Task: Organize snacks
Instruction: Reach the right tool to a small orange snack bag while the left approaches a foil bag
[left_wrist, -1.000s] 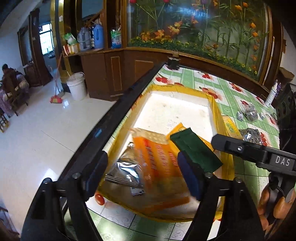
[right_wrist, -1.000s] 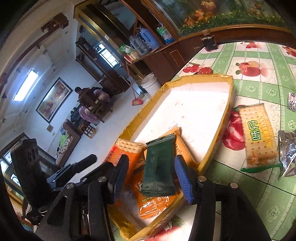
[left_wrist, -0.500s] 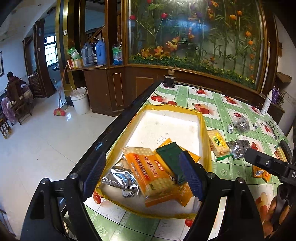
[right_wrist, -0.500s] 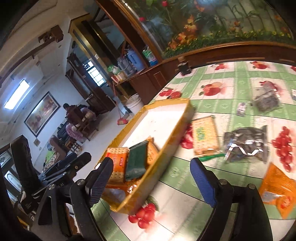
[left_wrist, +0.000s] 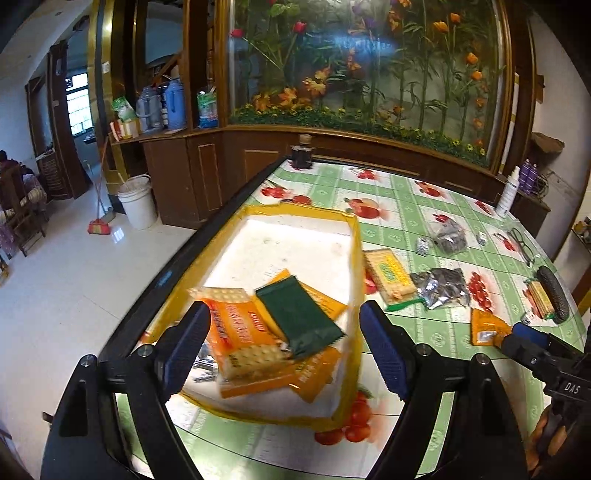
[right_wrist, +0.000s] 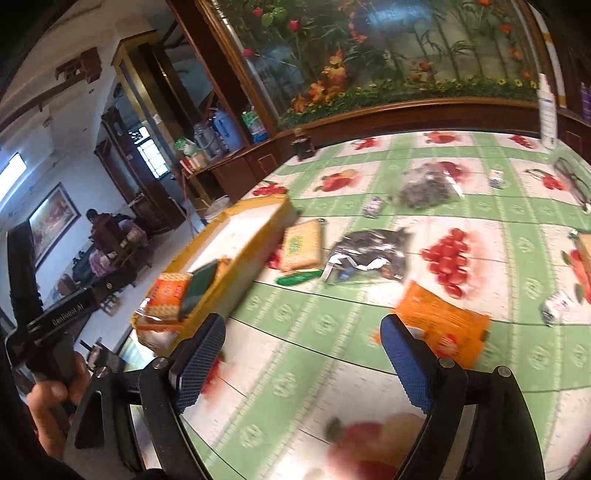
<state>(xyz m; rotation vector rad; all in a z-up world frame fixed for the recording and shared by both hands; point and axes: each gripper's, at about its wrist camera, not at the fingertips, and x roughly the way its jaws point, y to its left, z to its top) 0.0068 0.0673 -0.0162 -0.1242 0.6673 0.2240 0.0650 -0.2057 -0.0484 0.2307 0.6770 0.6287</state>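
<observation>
The right hand-held gripper (right_wrist: 301, 363) hangs wide and empty above the green fruit-print worktop (right_wrist: 332, 321), with nothing between its blue pads; by my reading one packet has been delivered and the next is being sought. The yellow-edged tray (left_wrist: 356, 258) sits at the left edge of the worktop and already holds a dark green packet (left_wrist: 301, 317) lying across orange cracker packs (left_wrist: 240, 334), with a silver wrapper tucked at the near left corner. The left hand-held gripper (left_wrist: 284, 349) is likewise wide and empty, poised above the tray's near end.

Snacks not yet sorted lie right of the tray: a biscuit pack with a green label (right_wrist: 301, 245) just beside the tray wall, a silver foil bag (right_wrist: 369, 256) next to it, an orange packet (right_wrist: 441, 323) just beyond the right gripper's right pad, and a clear bag of dark pieces (right_wrist: 424, 188) farther off.

The orange packet looks the likely next pick. That calls for bringing the jaws down on either side of it and closing across its short width; the flat foil may slip on the smooth cloth
</observation>
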